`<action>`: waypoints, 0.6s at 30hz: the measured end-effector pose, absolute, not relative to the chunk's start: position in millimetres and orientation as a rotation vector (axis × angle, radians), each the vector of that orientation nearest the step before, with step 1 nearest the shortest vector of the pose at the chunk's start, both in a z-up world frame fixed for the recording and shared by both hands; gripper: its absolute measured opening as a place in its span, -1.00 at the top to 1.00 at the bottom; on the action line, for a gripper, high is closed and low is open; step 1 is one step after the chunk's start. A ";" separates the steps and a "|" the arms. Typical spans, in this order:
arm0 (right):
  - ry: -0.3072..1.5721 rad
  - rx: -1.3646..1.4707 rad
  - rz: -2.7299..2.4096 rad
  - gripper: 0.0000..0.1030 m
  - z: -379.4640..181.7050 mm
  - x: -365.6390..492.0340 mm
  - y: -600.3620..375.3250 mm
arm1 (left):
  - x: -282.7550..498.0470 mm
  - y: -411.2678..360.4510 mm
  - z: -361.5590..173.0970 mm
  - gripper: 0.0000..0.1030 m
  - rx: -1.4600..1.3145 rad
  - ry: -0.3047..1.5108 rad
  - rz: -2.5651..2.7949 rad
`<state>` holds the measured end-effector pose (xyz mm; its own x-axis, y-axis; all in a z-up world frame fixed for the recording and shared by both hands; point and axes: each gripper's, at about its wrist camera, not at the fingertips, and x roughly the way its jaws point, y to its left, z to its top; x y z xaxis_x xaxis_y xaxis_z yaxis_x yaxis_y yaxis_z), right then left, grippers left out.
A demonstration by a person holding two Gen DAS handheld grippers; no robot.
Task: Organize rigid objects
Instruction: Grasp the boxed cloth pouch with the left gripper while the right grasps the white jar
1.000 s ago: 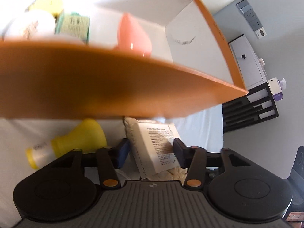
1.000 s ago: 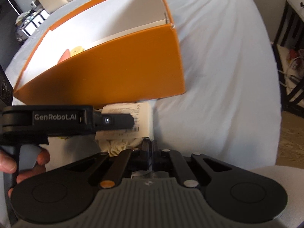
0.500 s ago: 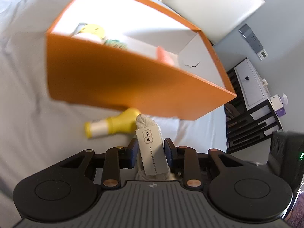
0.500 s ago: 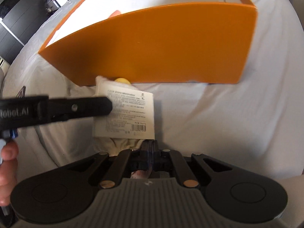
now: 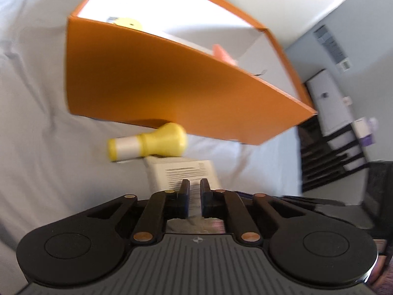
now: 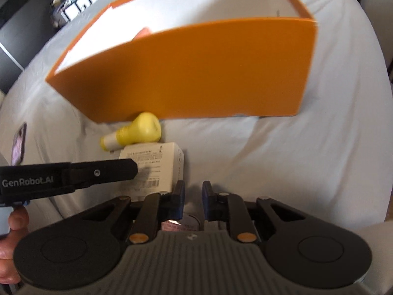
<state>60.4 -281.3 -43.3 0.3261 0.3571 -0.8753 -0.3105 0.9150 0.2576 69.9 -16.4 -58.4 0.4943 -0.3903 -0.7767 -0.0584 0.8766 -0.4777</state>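
A white printed box (image 5: 181,174) (image 6: 152,164) lies flat on the white bedsheet. My left gripper (image 5: 194,189) hovers just above it with the jaws a narrow gap apart and nothing between them; it also shows in the right wrist view (image 6: 127,169). My right gripper (image 6: 193,191) is slightly open and empty, right of the box. A yellow bottle (image 5: 149,141) (image 6: 137,131) lies on its side between the white box and the orange box (image 5: 172,86) (image 6: 186,73), which holds a yellow item (image 5: 127,22) and a pink item (image 5: 222,54).
The white sheet (image 6: 294,159) spreads to the right. A phone (image 6: 18,143) lies at the left. A black shelf unit (image 5: 329,157) and white cabinet (image 5: 329,98) stand at the right beyond the bed.
My left gripper let go of the white box, which now lies flat on the sheet, and its jaws narrowed. My right gripper opened slightly. Both views pulled back from the orange box.
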 end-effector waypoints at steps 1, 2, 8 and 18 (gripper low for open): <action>1.157 0.045 0.431 0.69 -43.8 60.5 -282.0 | 70.4 -15.0 -57.6 0.42 -0.473 1.041 -0.186; 1.154 0.065 0.428 0.69 -43.9 61.3 -284.7 | 68.9 -12.4 -57.4 0.21 -0.475 1.040 -0.165; 1.149 0.156 0.440 0.61 -47.7 65.0 -290.9 | 77.3 1.6 -87.0 -0.26 -0.635 1.172 -0.147; 1.215 0.084 0.466 0.81 -58.4 74.6 -276.3 | 89.4 -7.7 -103.1 -0.38 -0.667 1.197 -0.210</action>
<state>74.6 -276.3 -58.4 0.2665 0.3890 -0.8818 -0.3011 0.9028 0.3072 89.4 -7.7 -103.1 0.3722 -0.4881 -0.7895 -0.1901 0.7925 -0.5796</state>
